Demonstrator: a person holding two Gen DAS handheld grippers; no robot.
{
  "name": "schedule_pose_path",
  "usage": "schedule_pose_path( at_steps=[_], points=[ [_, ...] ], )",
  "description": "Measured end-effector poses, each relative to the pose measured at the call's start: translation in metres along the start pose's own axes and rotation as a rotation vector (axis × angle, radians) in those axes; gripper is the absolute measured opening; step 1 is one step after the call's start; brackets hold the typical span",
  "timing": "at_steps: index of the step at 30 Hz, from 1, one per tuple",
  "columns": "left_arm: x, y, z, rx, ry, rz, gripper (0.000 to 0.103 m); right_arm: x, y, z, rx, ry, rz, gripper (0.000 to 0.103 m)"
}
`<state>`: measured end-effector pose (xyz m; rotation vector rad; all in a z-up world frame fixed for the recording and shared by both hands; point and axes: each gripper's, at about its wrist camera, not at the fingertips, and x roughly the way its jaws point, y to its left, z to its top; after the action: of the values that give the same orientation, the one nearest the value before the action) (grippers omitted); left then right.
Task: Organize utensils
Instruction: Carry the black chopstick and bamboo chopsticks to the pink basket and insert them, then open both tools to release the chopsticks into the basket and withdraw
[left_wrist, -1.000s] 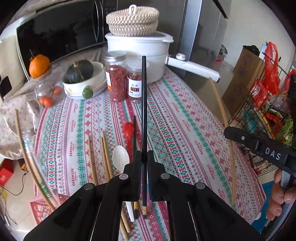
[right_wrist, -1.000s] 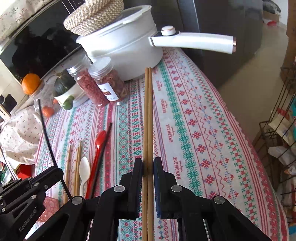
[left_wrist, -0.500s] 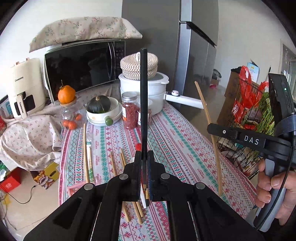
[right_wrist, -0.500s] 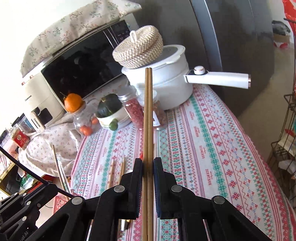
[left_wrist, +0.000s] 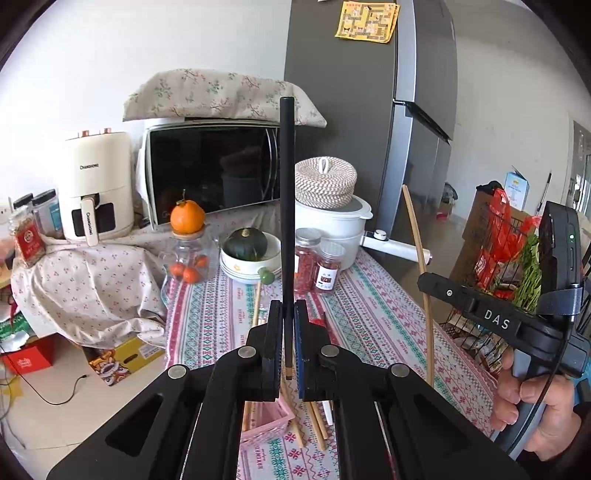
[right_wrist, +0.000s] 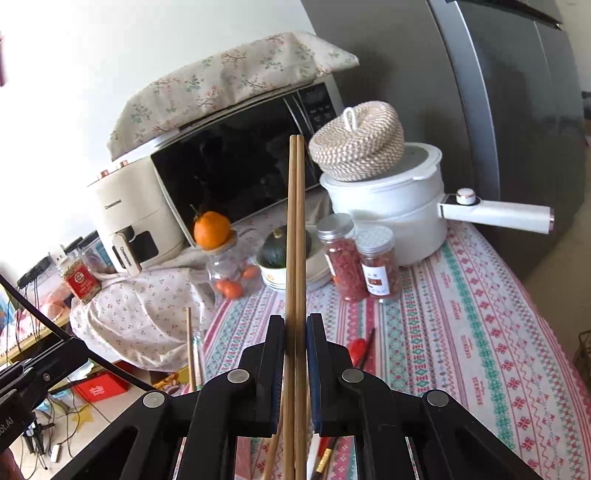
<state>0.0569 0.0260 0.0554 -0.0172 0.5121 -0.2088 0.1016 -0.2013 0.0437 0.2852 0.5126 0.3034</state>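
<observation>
The left claw (left_wrist: 286, 336) is clamped on a slim black chopstick (left_wrist: 286, 206) that juts up ahead of it. The right claw (right_wrist: 295, 354) is clamped on a pair of bamboo chopsticks (right_wrist: 296, 236), side by side. Below both claws, on the table (left_wrist: 369, 317) with its patterned striped cloth, lie loose wooden chopsticks (left_wrist: 317, 421) beside what looks like a pink plastic basket (left_wrist: 264, 424).

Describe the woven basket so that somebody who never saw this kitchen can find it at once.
Find the tall grey fridge; beside it on the patterned tablecloth stands a white pot with a long handle. The woven basket sits on the pot's lid. It alone is beige coiled rope, round, with a small loop on top.
</observation>
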Motion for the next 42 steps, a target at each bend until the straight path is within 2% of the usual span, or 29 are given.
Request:
schedule_pose_path(
  at_steps=[7,10,17,22,23,25,27,29,35,42],
  points=[
    [0.001,0.022,-0.011,0.029,0.039,0.051,0.005,0.006,0.034,-0.009,-0.038,-0.040,0.064,0.009],
    [0.010,0.025,-0.019,0.063,0.087,0.074,0.005,0.007,0.049,-0.012,-0.053,-0.066,0.087,0.009],
    [0.049,0.036,-0.040,0.073,0.212,0.086,0.006,0.021,0.077,-0.021,-0.048,-0.085,0.111,0.009],
    [0.060,0.039,-0.047,0.079,0.218,0.111,0.008,0.031,0.084,-0.024,-0.013,-0.090,0.105,0.009],
    [0.061,0.039,-0.047,0.078,0.221,0.110,0.011,0.033,0.084,-0.025,-0.004,-0.089,0.101,0.009],
    [0.058,0.041,-0.048,0.070,0.218,0.099,0.023,0.036,0.083,-0.026,0.012,-0.090,0.092,0.009],
    [0.053,0.043,-0.048,0.059,0.204,0.095,0.046,0.040,0.082,-0.026,0.026,-0.093,0.082,0.009],
    [0.046,0.046,-0.048,0.046,0.190,0.093,0.053,0.042,0.083,-0.027,0.037,-0.099,0.071,0.009],
    [0.036,0.064,-0.054,0.010,0.213,0.111,0.062,0.050,0.088,-0.032,0.078,-0.120,0.051,0.009],
    [0.041,0.086,-0.065,-0.027,0.275,0.142,0.063,0.066,0.101,-0.040,0.068,-0.171,-0.035,0.009]
  ],
)
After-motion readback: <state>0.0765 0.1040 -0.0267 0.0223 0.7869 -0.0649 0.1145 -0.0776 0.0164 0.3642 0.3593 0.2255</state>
